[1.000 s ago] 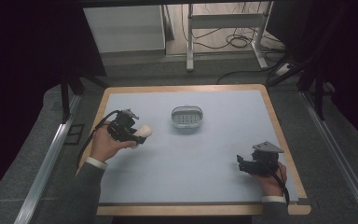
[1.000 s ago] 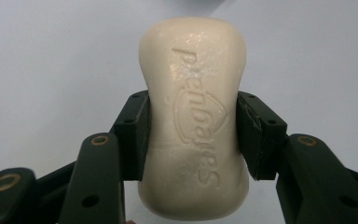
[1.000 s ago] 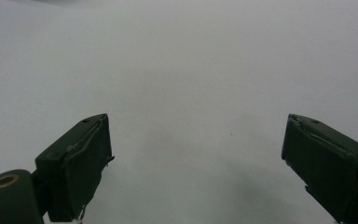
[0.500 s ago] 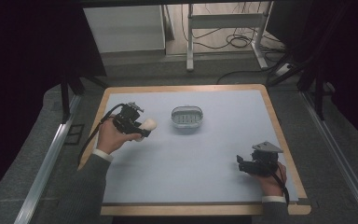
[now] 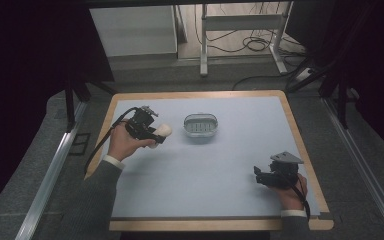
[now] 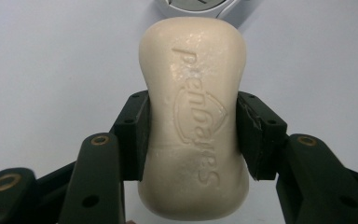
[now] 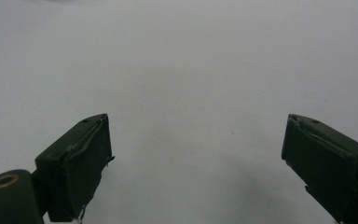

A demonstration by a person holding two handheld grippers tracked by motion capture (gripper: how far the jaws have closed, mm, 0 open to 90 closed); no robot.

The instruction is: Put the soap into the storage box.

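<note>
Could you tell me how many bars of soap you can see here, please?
1. The bar of soap is clamped between the left gripper's jaws, held just left of the soap dish. The dish looks empty, though its inside is hard to make out.

Left tongs (image 5: 156, 134): over the last second they have travelled from the desk's (image 5: 205, 200) left part toward its far side and to the right, closing on the soap dish (image 5: 200, 125); now just left of it, not touching.
Soap bar (image 5: 161, 132): carried along in the left tongs; a second ago well left of the soap dish, now near its left rim. In the left gripper view the bar (image 6: 196, 116) is clamped at its waist, its far end reaching the dish's edge (image 6: 196, 5).
Left hand (image 5: 125, 145): has shifted forward with the tongs.
Left sleeve (image 5: 87, 200): stretched farther onto the desk, lying more along its left side.
</note>
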